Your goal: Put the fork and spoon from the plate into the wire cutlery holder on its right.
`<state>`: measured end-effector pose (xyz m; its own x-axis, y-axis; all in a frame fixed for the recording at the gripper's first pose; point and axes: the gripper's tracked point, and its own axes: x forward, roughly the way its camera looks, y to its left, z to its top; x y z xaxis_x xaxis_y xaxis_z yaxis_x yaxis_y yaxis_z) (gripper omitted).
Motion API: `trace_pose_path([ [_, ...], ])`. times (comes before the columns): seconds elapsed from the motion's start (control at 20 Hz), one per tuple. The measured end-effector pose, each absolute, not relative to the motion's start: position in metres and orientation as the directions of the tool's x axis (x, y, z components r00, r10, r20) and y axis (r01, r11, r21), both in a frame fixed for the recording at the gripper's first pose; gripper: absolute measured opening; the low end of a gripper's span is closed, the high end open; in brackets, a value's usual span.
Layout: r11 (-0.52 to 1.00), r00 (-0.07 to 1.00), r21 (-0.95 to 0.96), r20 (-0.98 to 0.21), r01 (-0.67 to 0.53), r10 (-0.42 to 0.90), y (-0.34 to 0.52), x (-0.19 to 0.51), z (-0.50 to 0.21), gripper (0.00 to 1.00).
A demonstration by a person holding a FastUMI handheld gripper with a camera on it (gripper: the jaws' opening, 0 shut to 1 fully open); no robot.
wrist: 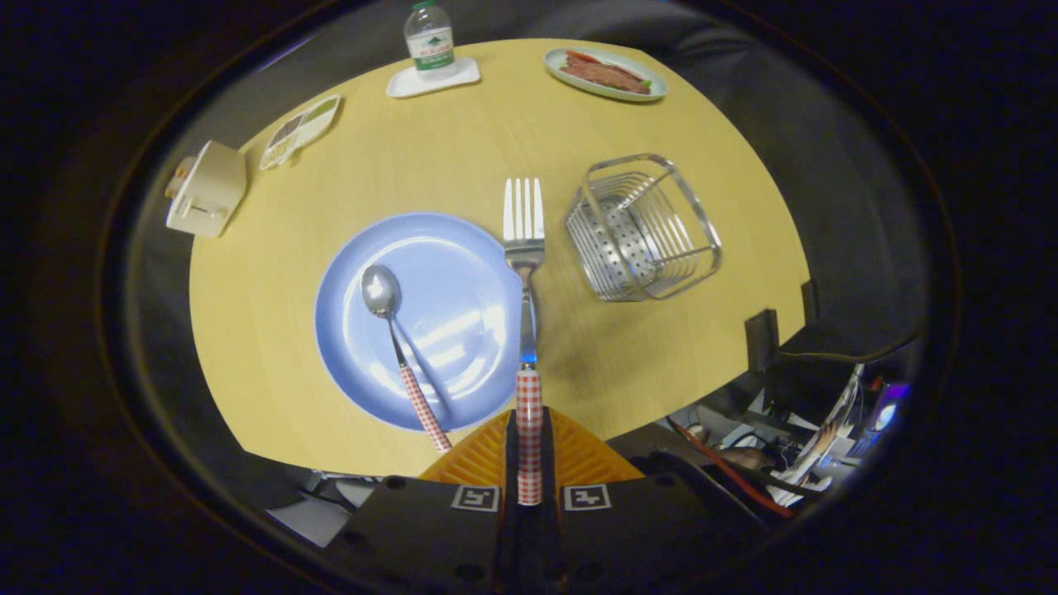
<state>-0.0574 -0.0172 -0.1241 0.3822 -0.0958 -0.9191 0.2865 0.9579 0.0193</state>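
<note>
Overhead, the tool [529, 430] clamps the fork [526, 248] above a yellow wooden table [463, 149] ringed by dark cloth.

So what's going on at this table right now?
A person's hand-held tool is shut on the checked handle of a fork, holding it above the table with its tines pointing ahead. The spoon lies on the blue plate. The wire cutlery holder, to the plate's right, has no cutlery in it yet.

A lab booth: staged dining table [463, 157] beside tangled cables [744, 463].
</note>
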Motion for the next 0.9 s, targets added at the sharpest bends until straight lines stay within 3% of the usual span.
trace_pose_path([
  [0.35, 0.898, 0.257, 0.115, -0.966, 0.424, 0.003, -0.021, -0.084, -0.085, 0.14],
  [0.65, 0.814, 0.063, 0.227, -0.971, 0.534, 0.229, -0.014, -0.087, -0.064, 0.14],
  [0.9, 0.601, 0.048, 0.332, -0.898, 0.727, 0.438, -0.019, -0.052, -0.057, 0.14],
])
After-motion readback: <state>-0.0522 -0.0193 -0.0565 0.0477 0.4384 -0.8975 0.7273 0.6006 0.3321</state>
